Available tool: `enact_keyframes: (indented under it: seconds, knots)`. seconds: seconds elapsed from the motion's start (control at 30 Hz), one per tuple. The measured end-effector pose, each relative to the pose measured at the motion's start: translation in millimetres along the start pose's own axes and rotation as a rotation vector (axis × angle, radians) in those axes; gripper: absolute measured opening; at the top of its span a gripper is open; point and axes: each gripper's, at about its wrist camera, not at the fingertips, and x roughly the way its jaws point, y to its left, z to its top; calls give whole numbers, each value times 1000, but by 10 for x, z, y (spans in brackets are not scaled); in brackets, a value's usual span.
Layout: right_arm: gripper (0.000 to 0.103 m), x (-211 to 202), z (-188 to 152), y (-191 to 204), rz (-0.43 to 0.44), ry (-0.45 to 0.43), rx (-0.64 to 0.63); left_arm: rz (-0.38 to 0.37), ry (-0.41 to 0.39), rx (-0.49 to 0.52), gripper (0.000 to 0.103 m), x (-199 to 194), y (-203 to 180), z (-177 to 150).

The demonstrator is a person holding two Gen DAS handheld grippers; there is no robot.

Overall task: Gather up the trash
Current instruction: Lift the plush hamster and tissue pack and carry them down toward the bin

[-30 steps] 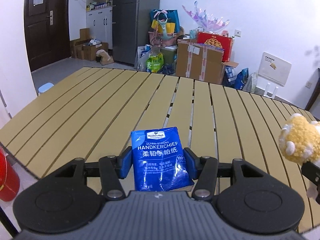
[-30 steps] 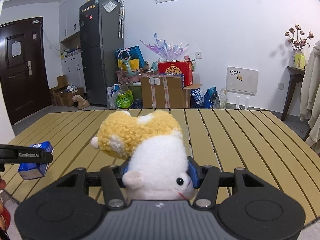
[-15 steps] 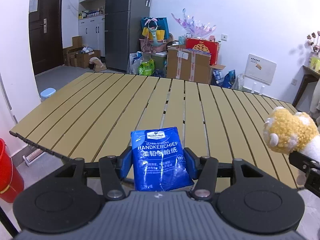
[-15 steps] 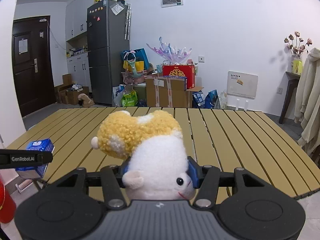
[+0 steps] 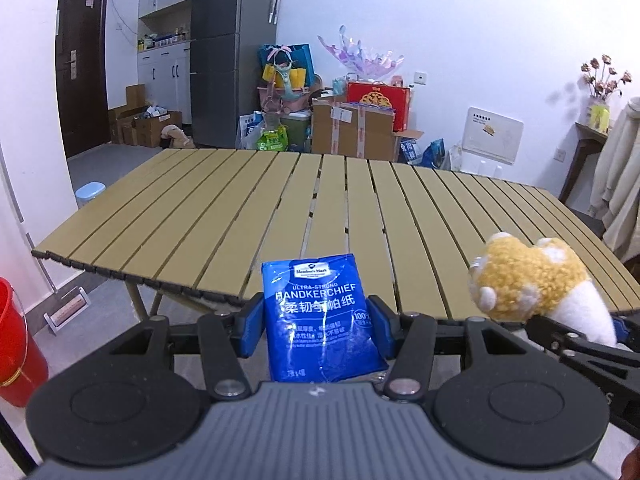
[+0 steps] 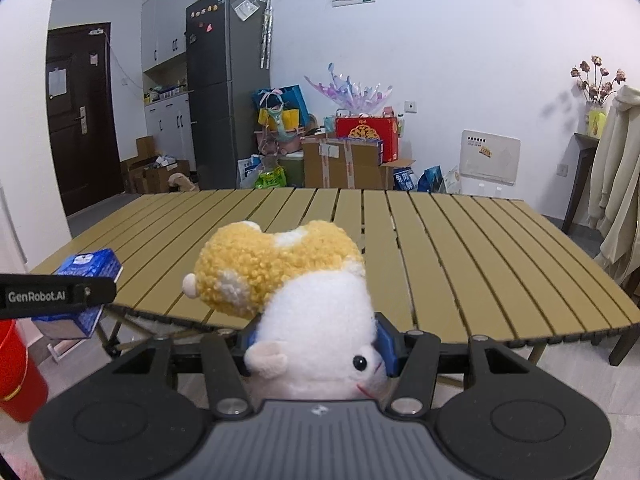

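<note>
- Left wrist view: the left gripper [image 5: 318, 330] has its blue fingers [image 5: 251, 330] pressed against both sides of a blue tissue pack [image 5: 320, 320], which stands upright between them with its printed face to the camera.
- The pack is held in the air, in front of the near edge of the slatted tan worktop [image 5: 224, 208], not resting on it.
- At the right edge, the right gripper [image 5: 576, 340] carries a yellow-and-white plush toy [image 5: 528, 284], level with the pack and well apart from it.
- A red bucket [image 5: 16, 344] stands on the floor at lower left.
- Right wrist view: the right gripper [image 6: 316, 350] is closed on the plush toy [image 6: 296, 300]; its blue fingers [image 6: 386, 344] squeeze the white body, the yellow part sticking up and away.
- The toy is also off the worktop [image 6: 460, 248], before its near edge.
- At the left, the left gripper [image 6: 60, 294] holds the tissue pack [image 6: 86, 268], seen from the side.
- The red bucket [image 6: 18, 376] sits below it on the floor.
</note>
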Motion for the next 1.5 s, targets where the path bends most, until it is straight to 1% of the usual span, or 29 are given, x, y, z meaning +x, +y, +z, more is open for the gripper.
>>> enact_keyframes:
  seconds: [0.27, 0.37, 0.73, 1.07, 1.33, 1.5]
  knots:
    - [53, -100, -338, 131, 11, 48, -15, -3, 36, 21, 54, -96, 63, -302]
    - [53, -122, -500, 182, 11, 73, -26, 5, 54, 29, 54, -58, 85, -391]
    - [53, -33, -1022, 282, 17, 188, -43, 14, 136, 46, 54, 53, 163, -885]
    - [53, 209, -1286, 276, 16, 283, -48, 16, 221, 53, 54, 285, 184, -1203]
    - [53, 435, -1656, 262, 8, 382, -52, 24, 304, 57, 54, 553, 210, -1474]
    - [53, 575, -1844, 212, -15, 430, -59, 22, 343, 59, 54, 725, 213, -1601]
